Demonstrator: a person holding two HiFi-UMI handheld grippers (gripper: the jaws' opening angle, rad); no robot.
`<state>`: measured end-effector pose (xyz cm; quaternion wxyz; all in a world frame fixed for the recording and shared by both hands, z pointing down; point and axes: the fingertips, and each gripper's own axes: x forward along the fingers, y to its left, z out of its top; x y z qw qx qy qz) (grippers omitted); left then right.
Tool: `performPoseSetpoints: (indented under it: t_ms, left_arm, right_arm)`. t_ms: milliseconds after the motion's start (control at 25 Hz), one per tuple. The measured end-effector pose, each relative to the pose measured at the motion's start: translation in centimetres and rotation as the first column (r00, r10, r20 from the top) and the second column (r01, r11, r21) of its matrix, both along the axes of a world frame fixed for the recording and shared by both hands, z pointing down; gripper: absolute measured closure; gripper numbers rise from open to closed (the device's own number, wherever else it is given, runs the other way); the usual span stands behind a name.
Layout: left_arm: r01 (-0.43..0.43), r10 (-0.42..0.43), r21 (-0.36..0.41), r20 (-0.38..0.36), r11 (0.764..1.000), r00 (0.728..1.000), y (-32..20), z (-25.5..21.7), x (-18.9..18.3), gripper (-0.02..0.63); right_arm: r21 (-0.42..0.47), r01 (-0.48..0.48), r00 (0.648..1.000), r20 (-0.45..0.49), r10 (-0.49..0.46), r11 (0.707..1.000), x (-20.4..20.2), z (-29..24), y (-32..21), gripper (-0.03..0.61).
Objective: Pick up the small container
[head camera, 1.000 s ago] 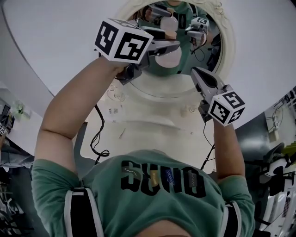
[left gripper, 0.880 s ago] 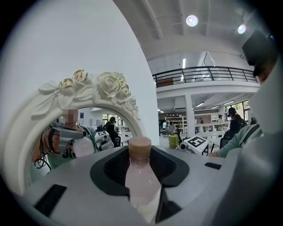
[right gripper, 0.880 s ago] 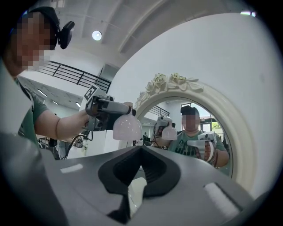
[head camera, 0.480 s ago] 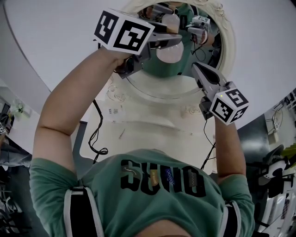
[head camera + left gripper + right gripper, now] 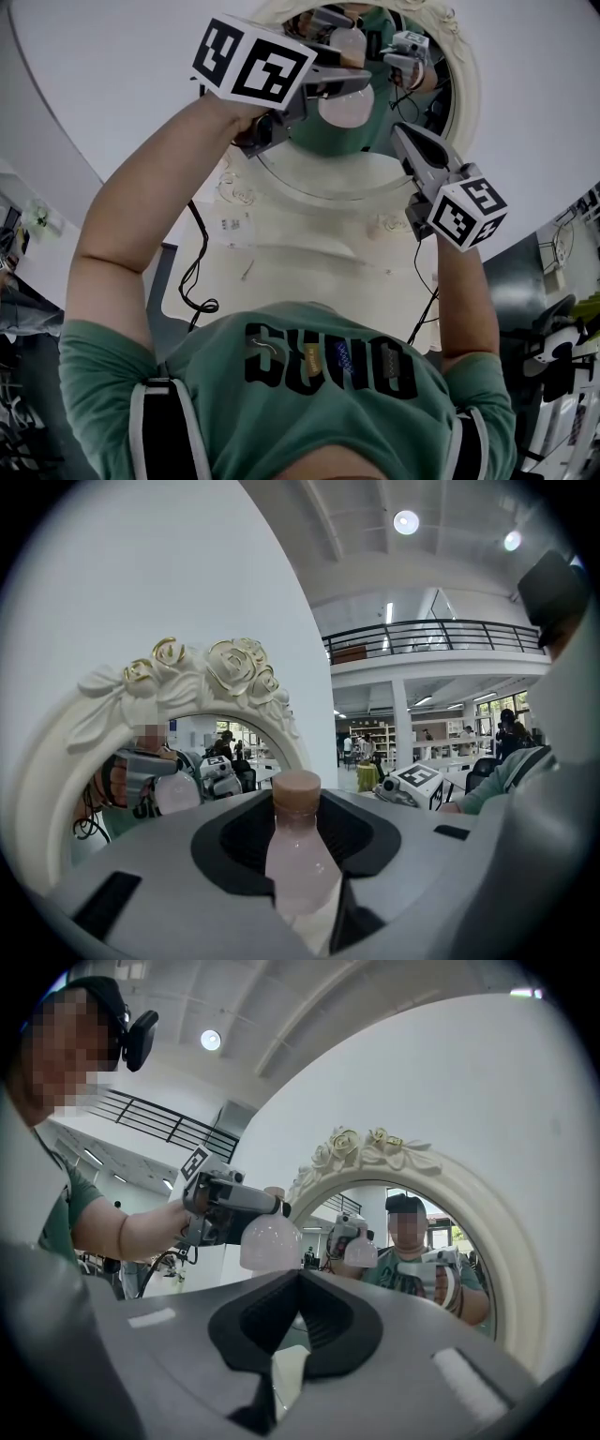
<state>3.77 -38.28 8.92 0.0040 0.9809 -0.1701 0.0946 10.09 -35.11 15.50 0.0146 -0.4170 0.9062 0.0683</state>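
The left hand-held gripper [image 5: 298, 810] is clamped on the small container [image 5: 300, 864], a pale bottle with a brown cap, held up in front of an ornate white-framed mirror [image 5: 506, 1241]. The right hand-held gripper [image 5: 298, 1279] is nearby, its jaws together and empty, also facing the mirror.

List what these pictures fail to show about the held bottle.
- Base of the bottle: left gripper view, covered by jaws of the left hand-held gripper.
- Its body: head view, mostly behind that gripper; only a pale bulge shows.
- Fill level: unreadable through its cloudy wall, any view.
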Motion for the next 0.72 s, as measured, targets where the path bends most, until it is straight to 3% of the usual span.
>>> performPoseSetpoints:
  t_ms: [720]
  left_arm:
    - [0.004,-0.004,-0.007,0.008,1.000,1.000,-0.16,0.30,-0.11,0.471]
  right_arm:
    - [0.020,-0.032,0.999,0.007,0.032,0.999,0.98,-0.26,0.12,0.571]
